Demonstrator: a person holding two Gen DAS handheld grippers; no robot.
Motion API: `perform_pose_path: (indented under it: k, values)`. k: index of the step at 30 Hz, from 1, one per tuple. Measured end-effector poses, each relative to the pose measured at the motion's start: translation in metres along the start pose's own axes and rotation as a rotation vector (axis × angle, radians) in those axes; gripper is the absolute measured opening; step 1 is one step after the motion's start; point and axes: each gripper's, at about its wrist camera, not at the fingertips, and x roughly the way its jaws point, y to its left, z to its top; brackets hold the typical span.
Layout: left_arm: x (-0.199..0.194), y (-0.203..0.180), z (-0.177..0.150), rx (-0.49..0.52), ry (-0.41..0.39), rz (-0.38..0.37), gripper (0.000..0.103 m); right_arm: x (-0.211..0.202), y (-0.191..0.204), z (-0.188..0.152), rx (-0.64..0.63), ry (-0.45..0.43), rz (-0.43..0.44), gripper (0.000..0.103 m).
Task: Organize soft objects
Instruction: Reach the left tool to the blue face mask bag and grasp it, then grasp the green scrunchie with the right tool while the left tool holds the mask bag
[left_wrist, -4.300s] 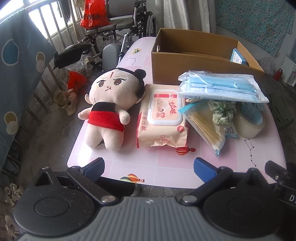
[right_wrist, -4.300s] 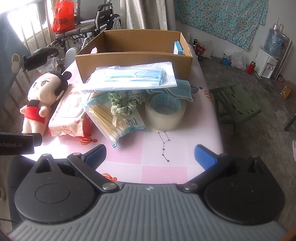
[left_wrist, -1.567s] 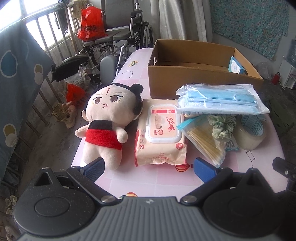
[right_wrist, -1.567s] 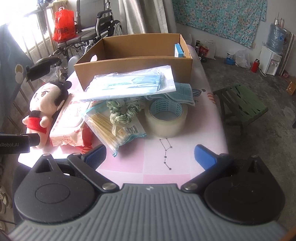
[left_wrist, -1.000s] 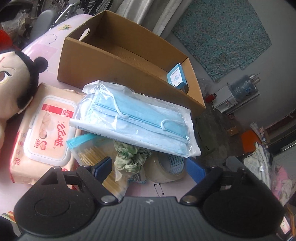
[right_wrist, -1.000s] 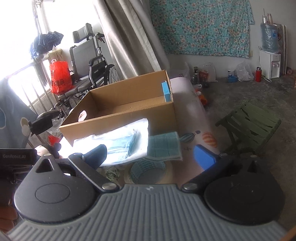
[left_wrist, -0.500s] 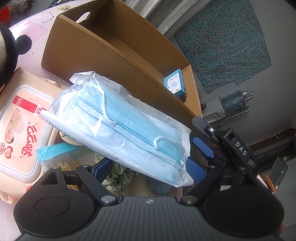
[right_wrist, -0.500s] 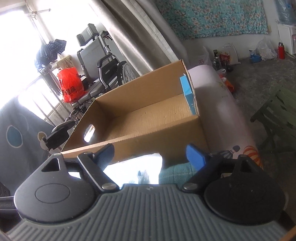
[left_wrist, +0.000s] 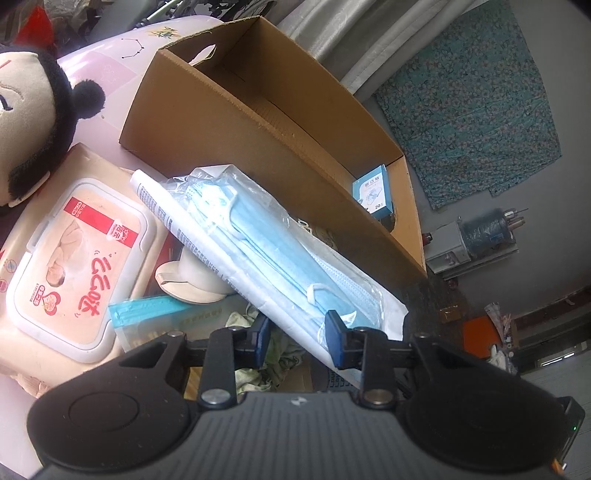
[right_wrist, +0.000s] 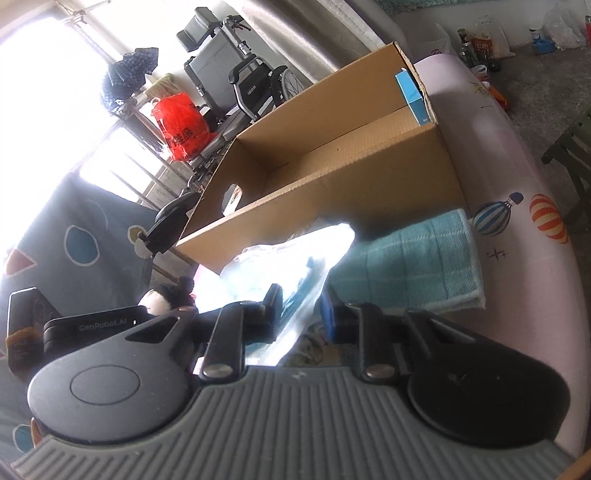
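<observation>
A clear plastic pack of blue face masks is pinched at its near edge by the left gripper, its jaws narrowed onto it, and likewise by the right gripper. The pack is held tilted just in front of the open brown cardboard box, in which only a small blue carton is seen, at one end. A folded teal cloth is seen beside the box.

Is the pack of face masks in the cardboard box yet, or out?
Out. The pack of face masks lies tilted on the pile before the cardboard box, pinched by the left gripper.
</observation>
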Motion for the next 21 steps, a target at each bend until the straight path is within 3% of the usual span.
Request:
perform_pose_path:
  k: [2, 6, 8, 11, 17, 21]
  values:
    - [0.004, 0.004, 0.002, -0.040, 0.020, -0.011, 0.042, -0.003, -0.001, -0.009, 0.047, 0.027, 0.036, 0.018]
    - [0.012, 0.006, 0.004, -0.109, 0.029, 0.003, 0.045, -0.005, 0.000, -0.024, 0.096, 0.053, 0.073, 0.017]
    - [0.013, 0.004, 0.005, -0.128, 0.019, 0.030, 0.029, -0.006, 0.000, -0.028, 0.119, 0.062, 0.094, 0.017]
    - [0.012, 0.006, 0.005, -0.147, 0.029, 0.028, 0.015, -0.011, 0.006, -0.028, 0.097, 0.057, 0.094, 0.017]
    - [-0.018, 0.009, 0.005, -0.118, -0.028, 0.025, 0.010, -0.038, 0.015, -0.026, 0.021, 0.021, 0.070, 0.020]
    - [-0.045, 0.018, 0.005, -0.072, -0.003, 0.048, 0.007, -0.056, 0.014, -0.026, -0.019, 0.014, 0.056, 0.027]
